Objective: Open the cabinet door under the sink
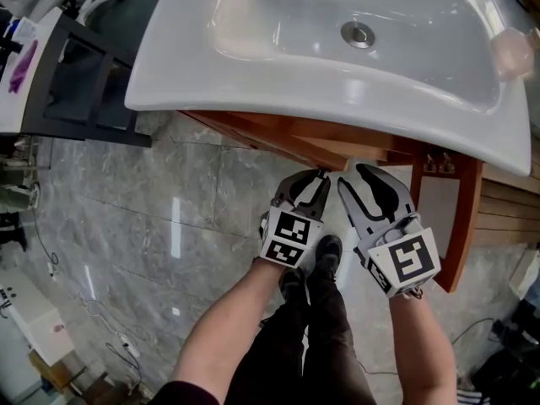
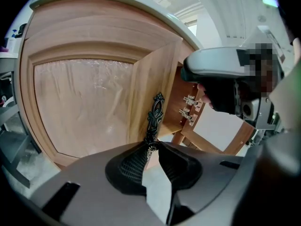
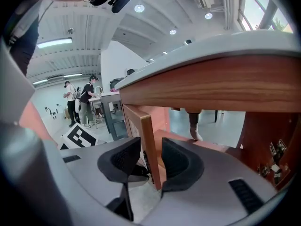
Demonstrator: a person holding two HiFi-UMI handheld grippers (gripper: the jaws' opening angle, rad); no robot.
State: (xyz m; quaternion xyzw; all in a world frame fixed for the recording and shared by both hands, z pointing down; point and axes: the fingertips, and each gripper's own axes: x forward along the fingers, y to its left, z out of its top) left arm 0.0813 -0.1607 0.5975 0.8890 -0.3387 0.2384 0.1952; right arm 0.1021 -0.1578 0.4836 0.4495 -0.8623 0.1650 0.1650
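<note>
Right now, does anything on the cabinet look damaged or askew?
Nothing stands out. The cabinet door hangs ajar, its handle clamped in the left gripper, its edge between the open jaws of the right gripper. No damage or spills visible.

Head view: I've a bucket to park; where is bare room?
The marble floor left of the person's legs, below the sink, lies bare; so does its basin around the drain. Crowded: the cabinet front, where left tongs pinch the door handle and right tongs straddle the door's edge.
</note>
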